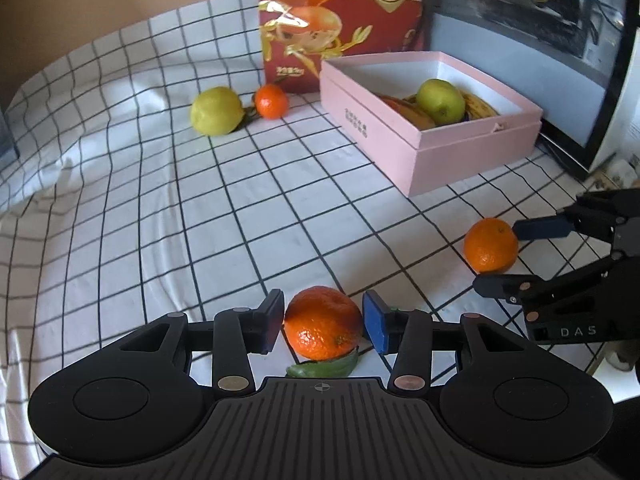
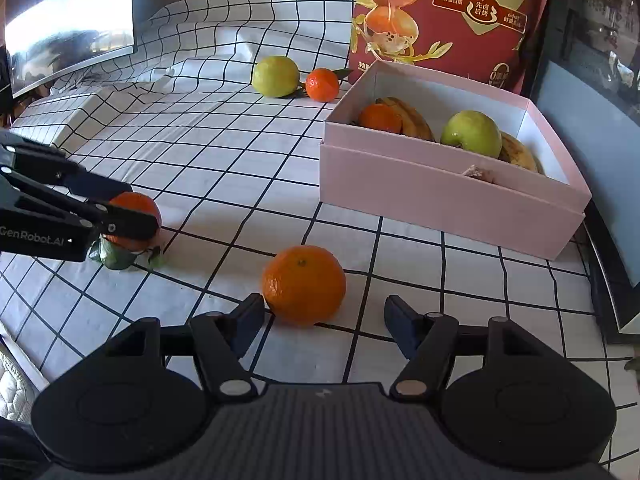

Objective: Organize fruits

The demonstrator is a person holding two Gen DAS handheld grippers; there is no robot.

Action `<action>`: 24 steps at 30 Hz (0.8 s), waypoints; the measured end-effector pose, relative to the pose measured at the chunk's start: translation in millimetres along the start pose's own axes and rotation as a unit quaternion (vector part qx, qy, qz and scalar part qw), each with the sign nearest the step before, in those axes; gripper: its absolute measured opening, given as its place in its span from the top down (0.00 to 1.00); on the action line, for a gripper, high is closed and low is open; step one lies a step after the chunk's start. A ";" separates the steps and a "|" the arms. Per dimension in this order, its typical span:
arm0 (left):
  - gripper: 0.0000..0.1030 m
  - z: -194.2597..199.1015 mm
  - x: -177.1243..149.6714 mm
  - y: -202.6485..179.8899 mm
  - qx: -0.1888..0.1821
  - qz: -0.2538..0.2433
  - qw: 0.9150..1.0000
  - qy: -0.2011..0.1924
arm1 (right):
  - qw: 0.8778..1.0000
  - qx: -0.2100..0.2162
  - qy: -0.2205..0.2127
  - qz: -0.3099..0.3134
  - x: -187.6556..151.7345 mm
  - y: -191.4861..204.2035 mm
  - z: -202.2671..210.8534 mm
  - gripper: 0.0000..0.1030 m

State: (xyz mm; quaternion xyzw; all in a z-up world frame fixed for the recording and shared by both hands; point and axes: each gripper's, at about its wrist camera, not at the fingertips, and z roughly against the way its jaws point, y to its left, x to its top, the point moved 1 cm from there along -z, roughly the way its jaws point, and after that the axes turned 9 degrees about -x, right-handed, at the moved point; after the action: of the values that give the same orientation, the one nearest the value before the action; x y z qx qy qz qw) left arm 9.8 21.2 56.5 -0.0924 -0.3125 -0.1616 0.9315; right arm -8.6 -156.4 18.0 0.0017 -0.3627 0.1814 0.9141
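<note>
My left gripper (image 1: pixel 323 322) is closed around a leafy mandarin (image 1: pixel 323 329) on the checked cloth, both pads touching its sides; it also shows in the right wrist view (image 2: pixel 134 220). My right gripper (image 2: pixel 325 322) is open, its fingers just short of a second mandarin (image 2: pixel 304 285), which also shows in the left wrist view (image 1: pixel 490 245). A pink box (image 2: pixel 440 196) holds a green apple (image 2: pixel 472 134), bananas (image 2: pixel 408 118) and a mandarin (image 2: pixel 379 118). A yellow-green fruit (image 1: pixel 216 111) and a small mandarin (image 1: pixel 271 101) lie far back.
A red snack bag (image 1: pixel 340 20) stands behind the box. A dark screen (image 1: pixel 532 36) runs along the right. The checked cloth (image 1: pixel 200 220) is wrinkled at the left, with the table edge near my right gripper.
</note>
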 end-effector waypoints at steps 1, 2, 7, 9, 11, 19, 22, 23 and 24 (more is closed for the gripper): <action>0.51 -0.9 0.5 0.3 0.000 -0.003 1.000 0.002 | 1.000 0.000 0.001 -0.001 -0.3 0.0 0.3 0.35; 0.50 -1.8 0.7 0.5 -0.001 -0.004 1.000 0.004 | 1.000 0.001 0.001 -0.002 -0.5 -0.3 0.3 0.35; 0.51 -6.3 0.3 -3.3 -0.004 -0.013 1.000 0.020 | 1.000 0.002 0.000 -0.001 -0.5 -2.1 2.0 0.35; 0.52 -8.3 -1.6 -4.0 -0.001 -0.022 0.999 0.033 | 1.000 0.003 -0.003 -0.004 0.3 -1.8 3.5 0.35; 0.52 -8.4 -3.1 -3.4 -0.003 -0.021 0.999 0.037 | 1.000 0.004 -0.008 -0.004 2.2 -1.1 4.2 0.35; 0.52 -9.0 -2.4 -1.2 -0.010 -0.013 0.999 0.040 | 1.000 0.013 -0.016 0.013 8.5 5.2 2.5 0.57; 0.53 -9.8 -1.0 0.1 -0.016 -0.004 0.999 0.041 | 0.999 0.013 -0.015 0.025 9.5 7.0 4.6 0.58; 0.53 -9.7 0.1 0.5 -0.016 -0.001 0.999 0.042 | 0.999 0.014 -0.015 0.025 9.6 5.7 5.8 0.58; 0.53 -9.1 1.6 0.7 -0.019 0.003 0.999 0.041 | 1.000 0.016 -0.014 0.023 10.1 3.4 7.6 0.58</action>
State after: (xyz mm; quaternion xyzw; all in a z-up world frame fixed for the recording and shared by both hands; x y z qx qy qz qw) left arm 16.3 19.0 50.3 -0.1044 -0.2705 -0.1685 0.9421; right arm -8.0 -151.0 29.9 0.0103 -0.3721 0.2078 0.9046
